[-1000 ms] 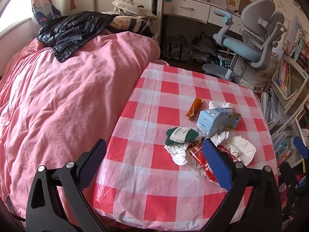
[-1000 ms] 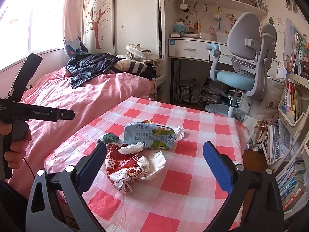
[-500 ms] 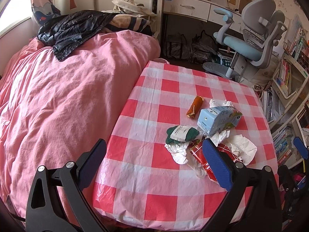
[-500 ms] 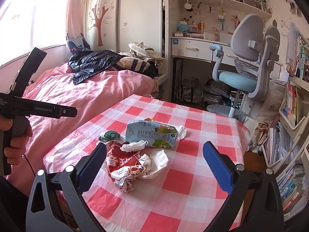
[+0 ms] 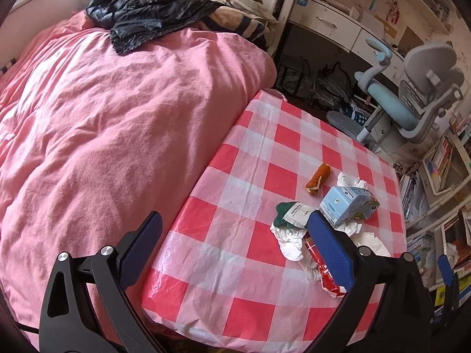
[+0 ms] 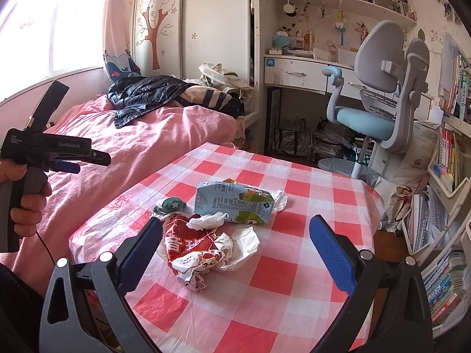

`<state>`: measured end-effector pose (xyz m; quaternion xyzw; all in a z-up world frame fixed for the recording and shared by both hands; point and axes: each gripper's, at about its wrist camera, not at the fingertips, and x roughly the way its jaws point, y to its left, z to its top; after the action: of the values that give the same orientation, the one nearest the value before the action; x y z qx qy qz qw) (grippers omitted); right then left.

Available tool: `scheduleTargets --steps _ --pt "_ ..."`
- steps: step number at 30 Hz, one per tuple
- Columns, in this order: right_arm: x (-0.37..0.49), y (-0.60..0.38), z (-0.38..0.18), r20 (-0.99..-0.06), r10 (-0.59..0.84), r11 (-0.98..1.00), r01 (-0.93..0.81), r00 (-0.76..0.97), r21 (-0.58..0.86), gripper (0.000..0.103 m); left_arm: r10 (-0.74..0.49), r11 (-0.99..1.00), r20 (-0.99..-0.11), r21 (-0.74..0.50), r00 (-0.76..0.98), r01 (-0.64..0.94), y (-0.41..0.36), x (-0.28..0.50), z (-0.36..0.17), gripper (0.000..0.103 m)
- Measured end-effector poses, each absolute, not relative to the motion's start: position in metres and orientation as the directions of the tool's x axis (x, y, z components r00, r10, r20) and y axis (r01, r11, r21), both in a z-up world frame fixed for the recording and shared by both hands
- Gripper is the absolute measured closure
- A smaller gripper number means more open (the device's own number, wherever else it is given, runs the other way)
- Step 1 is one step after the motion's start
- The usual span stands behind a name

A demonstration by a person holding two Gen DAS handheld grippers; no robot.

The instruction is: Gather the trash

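- On the checked desk (image 6: 309, 182) the trash sits in one loose heap: the blue carton (image 6: 234, 203), a red wrapper (image 6: 188, 244), crumpled white paper (image 6: 238, 244), a green-and-white packet (image 5: 291, 213), an orange scrap (image 5: 318, 174) slightly apart.
- The left gripper (image 5: 232, 247) has swung a little since a second ago, toward the bed (image 5: 117, 123); fingers wide, empty, above the desk's near edge.
- The right gripper (image 6: 235, 250) has crept closer; fingers wide, the red wrapper between them, not touched.
- Nothing is collected yet; I'd guess the wrapper goes first.

Both the left gripper (image 5: 232, 247) and right gripper (image 6: 235, 247) hover with fingers spread wide, holding nothing.
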<state>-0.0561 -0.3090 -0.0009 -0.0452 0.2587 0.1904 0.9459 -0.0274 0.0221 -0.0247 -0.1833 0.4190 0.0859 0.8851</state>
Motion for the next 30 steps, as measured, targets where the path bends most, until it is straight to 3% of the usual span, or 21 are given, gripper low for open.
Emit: scheduleTargets --steps 4,10,15,20,24,29,30 --pt "-0.056 -0.31 -0.002 -0.519 0.354 0.917 -0.398 0.778 0.029 0.007 -0.022 0.908 -0.787 -0.274 0.617 -0.318 0.028 -0.035 -0.031 0.007" --pt "-0.053 -0.304 -0.009 -0.561 0.385 0.901 -0.43 0.733 0.057 0.007 -0.03 0.948 -0.805 -0.21 0.593 -0.237 0.001 -0.026 -0.032 0.007" --pt "-0.051 -0.298 -0.014 -0.589 0.396 0.89 -0.453 0.704 0.057 0.007 -0.012 0.999 -0.82 -0.034 0.572 -0.028 -0.046 0.002 -0.038 0.007" --pt "-0.048 -0.302 -0.015 -0.593 0.413 0.886 -0.456 0.691 0.085 0.007 -0.022 0.992 -0.818 0.053 0.574 0.113 -0.072 0.028 -0.054 0.008" --pt "-0.042 -0.305 -0.016 -0.6 0.42 0.886 -0.451 0.681 0.108 0.007 -0.03 0.985 -0.826 0.072 0.563 0.158 -0.085 0.045 -0.07 0.013" --pt "-0.036 -0.3 -0.02 -0.609 0.426 0.88 -0.462 0.669 0.109 0.007 -0.104 0.987 -0.839 -0.022 0.534 0.158 -0.084 0.068 -0.085 0.027" --pt "-0.035 -0.299 -0.02 -0.612 0.429 0.878 -0.465 0.665 0.109 0.007 -0.123 0.987 -0.842 -0.048 0.525 0.154 -0.082 0.073 -0.087 0.035"
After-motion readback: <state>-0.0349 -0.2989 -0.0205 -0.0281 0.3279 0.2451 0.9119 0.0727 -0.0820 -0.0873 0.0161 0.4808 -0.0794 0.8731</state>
